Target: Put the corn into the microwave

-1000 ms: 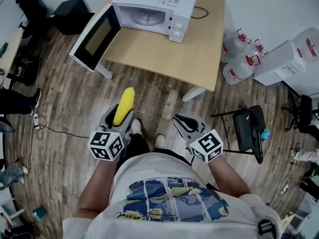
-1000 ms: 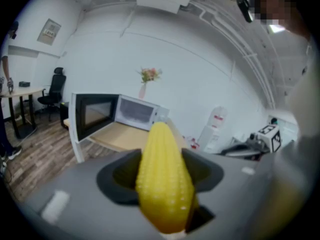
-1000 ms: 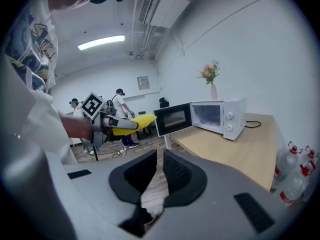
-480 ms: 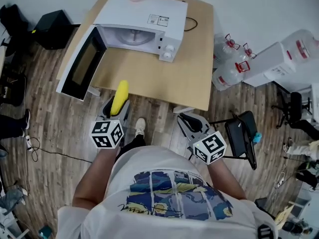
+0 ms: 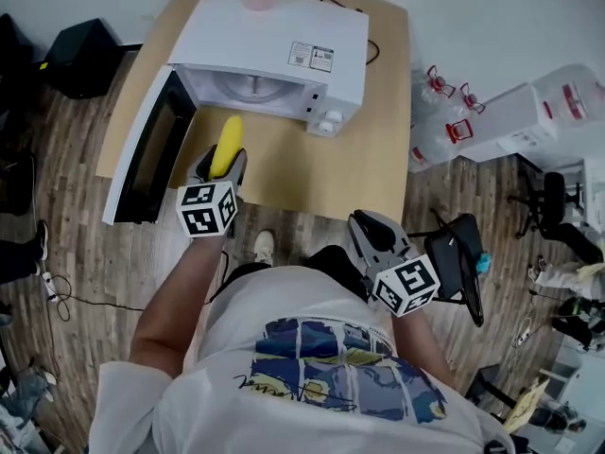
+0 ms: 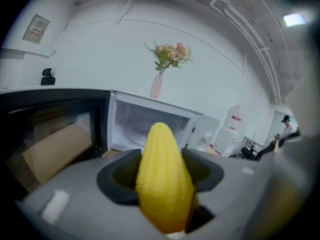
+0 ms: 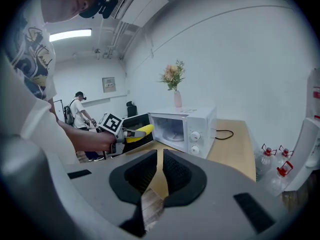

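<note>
Head view shows the left claw (image 5: 221,159) clamped on the corn (image 5: 225,142), held above the near left part of the counter (image 5: 321,173), just short of the microwave (image 5: 284,36); the door (image 5: 142,159) stands swung open to the left, with the cavity exposed. Step in hand, as judged: carrying the cob to the opening; insertion not yet done. Next move calls for a reach farther in, tip first, clearing the door edge and the cavity's lower lip, then a release onto the turntable (image 5: 257,88). Left gripper view: the corn (image 6: 162,179) is a plain yellow cob, tapered, blunt tip pointing at the cavity; its butt end sits between the pads, jaws standing wide around it. Right claw (image 5: 364,227) hangs off the counter's near edge, close to the person's body; its jaws are a narrow slit apart, nothing between them.
</note>
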Demonstrator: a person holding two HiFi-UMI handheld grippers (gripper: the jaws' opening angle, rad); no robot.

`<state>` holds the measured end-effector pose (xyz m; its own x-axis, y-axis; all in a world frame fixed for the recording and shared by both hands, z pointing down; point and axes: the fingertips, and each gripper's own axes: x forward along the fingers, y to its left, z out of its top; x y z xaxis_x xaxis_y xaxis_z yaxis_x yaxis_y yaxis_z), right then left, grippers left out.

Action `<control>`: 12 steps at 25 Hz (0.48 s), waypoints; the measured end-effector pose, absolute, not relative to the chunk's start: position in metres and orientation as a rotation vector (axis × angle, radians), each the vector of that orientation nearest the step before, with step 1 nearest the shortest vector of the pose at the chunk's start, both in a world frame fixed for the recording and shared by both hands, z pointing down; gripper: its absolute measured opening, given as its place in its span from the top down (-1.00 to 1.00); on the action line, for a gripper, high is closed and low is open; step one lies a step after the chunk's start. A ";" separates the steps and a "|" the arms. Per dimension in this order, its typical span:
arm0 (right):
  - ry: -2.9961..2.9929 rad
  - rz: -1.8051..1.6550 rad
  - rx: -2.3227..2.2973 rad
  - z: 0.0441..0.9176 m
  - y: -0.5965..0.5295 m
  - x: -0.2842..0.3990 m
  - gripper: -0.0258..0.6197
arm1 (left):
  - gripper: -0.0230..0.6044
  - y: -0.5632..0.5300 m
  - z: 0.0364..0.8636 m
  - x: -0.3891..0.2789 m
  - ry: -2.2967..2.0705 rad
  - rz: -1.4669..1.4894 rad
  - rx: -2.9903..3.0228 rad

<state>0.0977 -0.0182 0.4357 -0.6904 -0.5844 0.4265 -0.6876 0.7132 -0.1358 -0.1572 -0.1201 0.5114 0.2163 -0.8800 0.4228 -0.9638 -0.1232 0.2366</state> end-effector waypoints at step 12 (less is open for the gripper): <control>-2.487 0.432 1.105 0.427 -0.085 0.175 0.81 | 0.11 -0.249 0.553 -0.185 -1.861 0.347 1.938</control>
<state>0.1748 -0.0855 0.4268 -0.6164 -0.6383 0.4611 -0.7564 0.6427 -0.1215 -0.1850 -0.2492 0.5535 0.0684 -0.8839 0.4627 -0.9912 -0.0077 0.1320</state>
